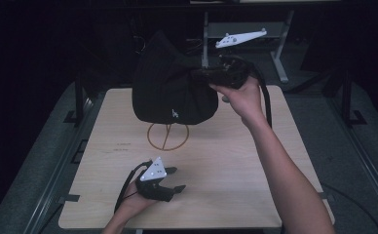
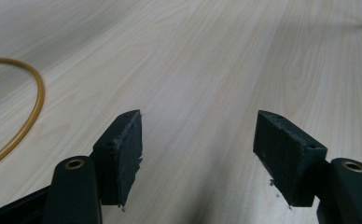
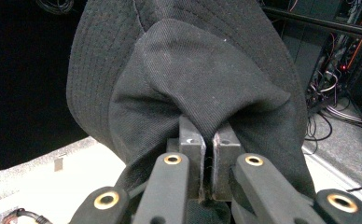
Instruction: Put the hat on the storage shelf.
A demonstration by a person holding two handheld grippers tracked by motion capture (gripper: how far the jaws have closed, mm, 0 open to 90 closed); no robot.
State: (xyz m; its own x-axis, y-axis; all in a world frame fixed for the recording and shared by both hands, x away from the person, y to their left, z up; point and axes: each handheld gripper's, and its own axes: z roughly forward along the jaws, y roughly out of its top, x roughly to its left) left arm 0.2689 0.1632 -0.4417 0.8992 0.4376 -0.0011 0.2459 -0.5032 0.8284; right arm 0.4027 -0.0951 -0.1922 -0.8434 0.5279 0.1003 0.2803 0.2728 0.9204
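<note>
My right claw [image 3: 207, 158] is clenched on a fold of the black hat [image 3: 202, 84]; its two pads are pressed almost together with a pinch of the dark fabric caught between them. From that pinch the hat spreads up and away in front of the claw, its stitched brim curving over the top and down the far side. In the high view my right claw [image 1: 197, 74] points sideways into the hat [image 1: 170, 92], which hangs from the grip as a bunched dark mass, its lower edge just above the surface [image 1: 236, 161] as far as I can tell; whether it brushes the wood I cannot say. Right below the hat a thin yellow ring [image 1: 167, 136] is marked on the surface, crossed by a line.

My left claw [image 1: 175, 179] is released, its jaws standing wide apart with nothing between them, held low over the near part of the surface. It sits well apart from the hat, on my side of the yellow ring. Looking along my left claw [image 2: 198, 140], bare pale wood [image 2: 207, 60] stretches ahead between the fingers [image 2: 123, 149], and an arc of the yellow ring [image 2: 32, 112] curves off to one side of it.
</note>
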